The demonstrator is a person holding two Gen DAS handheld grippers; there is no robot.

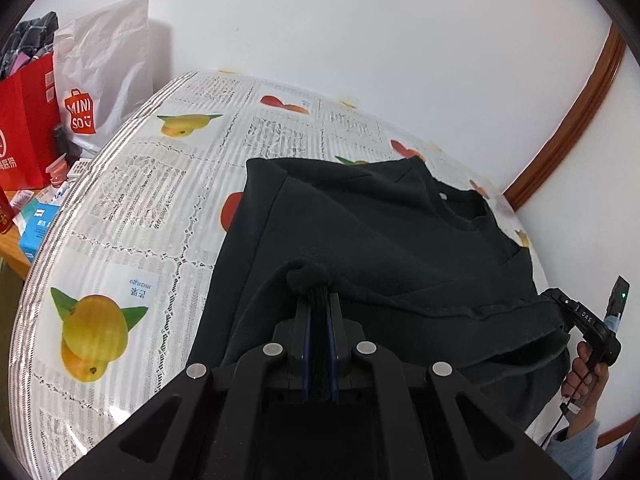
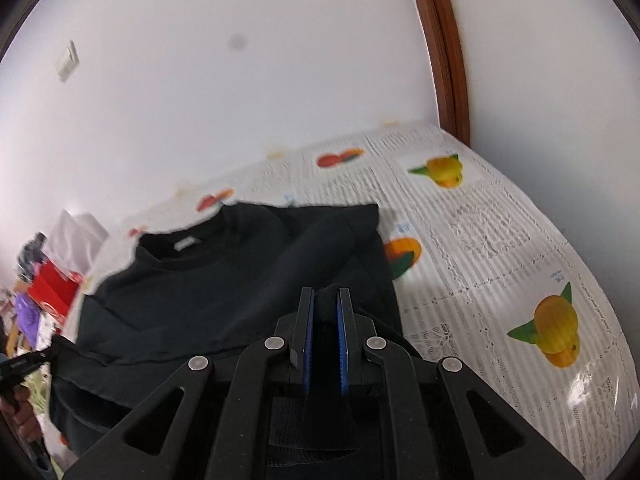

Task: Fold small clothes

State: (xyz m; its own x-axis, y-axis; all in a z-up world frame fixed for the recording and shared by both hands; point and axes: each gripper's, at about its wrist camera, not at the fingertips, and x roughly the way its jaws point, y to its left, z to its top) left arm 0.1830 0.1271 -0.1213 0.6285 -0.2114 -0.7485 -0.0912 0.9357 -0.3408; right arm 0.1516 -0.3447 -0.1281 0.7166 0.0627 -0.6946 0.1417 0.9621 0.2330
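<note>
I see a black shirt [image 1: 380, 240] lying mostly flat on the tabletop [image 1: 132, 208], which wears a clear cover printed with fruit and columns of text. The shirt is dark, soft and matte, with a ribbed round collar [image 1: 468, 208] and a small pale label inside the neck. Its sleeves look turned inward, so the sides run as straight edges. The hem nearest me is lifted off the cloth and sags between my two grippers.

In the left wrist view, the left gripper [image 1: 319, 300] sits at 6 o'clock, its fingers [image 1: 306, 332] clenched on a bunched fold of the hem. At 4 o'clock I see the right gripper [image 1: 560, 300] from the side, with a hand [image 1: 588, 368] in a pale blue sleeve around its handle, at the shirt's other hem corner. At 10 o'clock, off the tabletop's edge, stand a red paper bag [image 1: 24, 120] and a white shopping bag [image 1: 100, 72].

In the right wrist view, which is motion-blurred, the right gripper [image 2: 325, 304] has its blue-padded fingers [image 2: 307, 332] grasping a wad of black fabric. Only this view shows the tabletop's bare stretch from 1 to 4 o'clock and a brown wooden frame [image 2: 444, 60] at 1 o'clock.
</note>
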